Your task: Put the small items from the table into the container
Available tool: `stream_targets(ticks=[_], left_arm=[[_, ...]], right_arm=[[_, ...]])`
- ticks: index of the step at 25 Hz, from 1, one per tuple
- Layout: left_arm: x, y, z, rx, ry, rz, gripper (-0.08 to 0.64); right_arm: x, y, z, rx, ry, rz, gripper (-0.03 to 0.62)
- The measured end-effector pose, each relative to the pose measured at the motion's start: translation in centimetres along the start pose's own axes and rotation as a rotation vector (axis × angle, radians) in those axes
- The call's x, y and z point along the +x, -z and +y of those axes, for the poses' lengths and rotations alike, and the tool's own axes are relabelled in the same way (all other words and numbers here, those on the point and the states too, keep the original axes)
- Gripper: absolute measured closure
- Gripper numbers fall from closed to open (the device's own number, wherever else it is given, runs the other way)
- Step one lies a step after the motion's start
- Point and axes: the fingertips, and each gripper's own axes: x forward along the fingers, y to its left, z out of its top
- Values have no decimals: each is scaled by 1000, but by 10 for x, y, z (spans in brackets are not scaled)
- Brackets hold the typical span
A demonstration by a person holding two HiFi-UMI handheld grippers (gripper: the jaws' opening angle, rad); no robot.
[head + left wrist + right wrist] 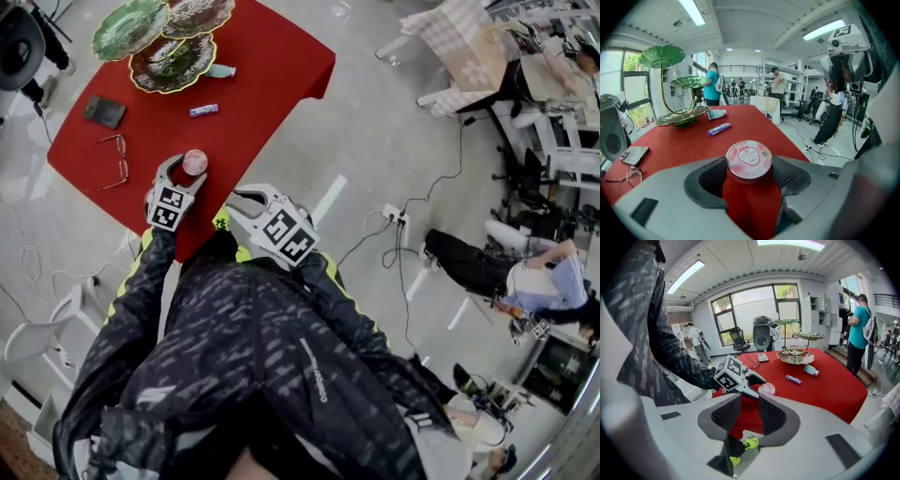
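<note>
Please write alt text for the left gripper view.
The left gripper grips a small pink-lidded cup between its pads, over a red table. Further back on it are a purple wrapped bar and a green tiered dish stand; people stand in the room behind.

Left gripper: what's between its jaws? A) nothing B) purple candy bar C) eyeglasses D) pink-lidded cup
D: the left gripper view shows the pink-lidded cup sitting between the pads of the left gripper.
</note>
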Motion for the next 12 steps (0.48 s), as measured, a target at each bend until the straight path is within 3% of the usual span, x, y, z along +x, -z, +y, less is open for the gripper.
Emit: stream_targets(ticks=[12], left_arm=[[-34, -33, 8, 63, -18, -37, 258]], right_arm=[[9, -15, -1, -24, 6, 1, 488]])
